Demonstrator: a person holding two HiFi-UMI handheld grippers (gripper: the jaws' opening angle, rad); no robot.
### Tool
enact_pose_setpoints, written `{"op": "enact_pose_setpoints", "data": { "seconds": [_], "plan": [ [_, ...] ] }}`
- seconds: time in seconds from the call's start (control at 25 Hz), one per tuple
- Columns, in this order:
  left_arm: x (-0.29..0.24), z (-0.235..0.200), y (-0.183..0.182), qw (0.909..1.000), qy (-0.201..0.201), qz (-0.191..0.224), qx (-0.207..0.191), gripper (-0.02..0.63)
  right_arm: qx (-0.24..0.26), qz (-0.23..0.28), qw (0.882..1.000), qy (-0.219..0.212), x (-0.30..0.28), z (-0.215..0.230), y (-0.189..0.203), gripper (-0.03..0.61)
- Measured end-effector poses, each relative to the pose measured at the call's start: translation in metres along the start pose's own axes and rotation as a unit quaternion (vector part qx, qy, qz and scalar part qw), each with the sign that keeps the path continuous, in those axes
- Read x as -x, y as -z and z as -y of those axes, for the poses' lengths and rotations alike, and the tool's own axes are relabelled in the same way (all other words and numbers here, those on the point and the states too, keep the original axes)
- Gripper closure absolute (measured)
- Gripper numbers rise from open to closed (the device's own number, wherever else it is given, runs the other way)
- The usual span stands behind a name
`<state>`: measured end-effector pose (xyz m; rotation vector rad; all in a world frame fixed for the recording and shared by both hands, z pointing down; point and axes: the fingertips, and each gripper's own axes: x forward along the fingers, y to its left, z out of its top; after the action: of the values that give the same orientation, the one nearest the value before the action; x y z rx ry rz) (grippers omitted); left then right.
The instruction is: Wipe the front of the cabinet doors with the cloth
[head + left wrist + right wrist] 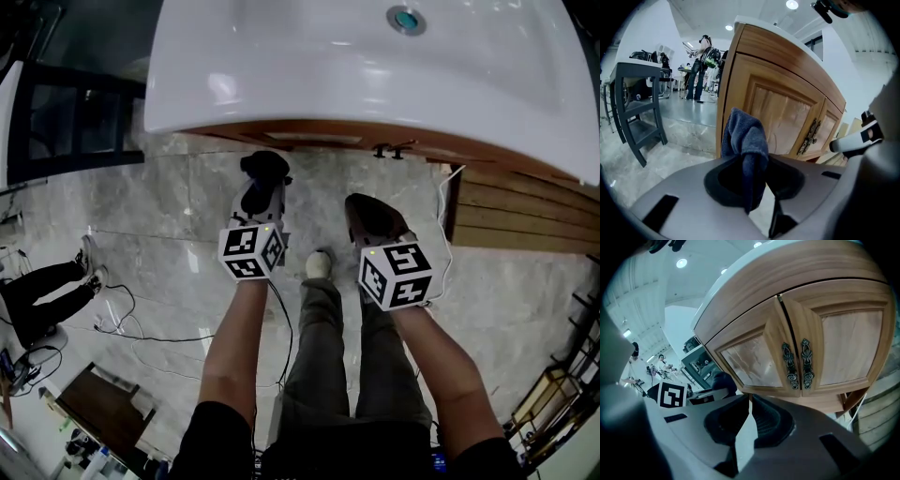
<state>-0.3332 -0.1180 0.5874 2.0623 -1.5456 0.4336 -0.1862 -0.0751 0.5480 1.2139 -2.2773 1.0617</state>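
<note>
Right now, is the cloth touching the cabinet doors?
Apart. In the head view, a strip of bare floor shows between the cloth and the cabinet doors.

right hand-held gripper [749, 401]: jaws together, empty | cabinet doors [806, 329] closed ahead

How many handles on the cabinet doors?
2: one handle at the inner edge of the left door, the other handle beside it on the right door. None look hidden.
</note>
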Motion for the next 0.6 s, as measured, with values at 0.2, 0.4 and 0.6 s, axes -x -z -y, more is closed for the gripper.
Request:
{"op": "enact_pose_setpoints", "data": {
  "seconds": [0.2, 0.4, 0.6],
  "plan": [
    [-0.012, -0.022, -0.005, 0.9998, -0.017, 0.004, 0.001, 0.512, -0.001, -0.004, 1.000, 0.001, -0.006, -0.007, 0.002, 0.534],
    [-0.028, -0.013, -0.001, 0.9998, 0.007, -0.008, -0.017, 0.512, 0.002, 0.000, 1.000, 0.011, -0.004, -0.001, 0.000, 0.534],
    [-0.037, 0.001, 0.003, 0.9994, 0.025, -0.016, -0.020, 0.512, -0.006, 0.002, 1.000, 0.017, -0.004, 0.009, -0.002, 0.534]
  ]
}}
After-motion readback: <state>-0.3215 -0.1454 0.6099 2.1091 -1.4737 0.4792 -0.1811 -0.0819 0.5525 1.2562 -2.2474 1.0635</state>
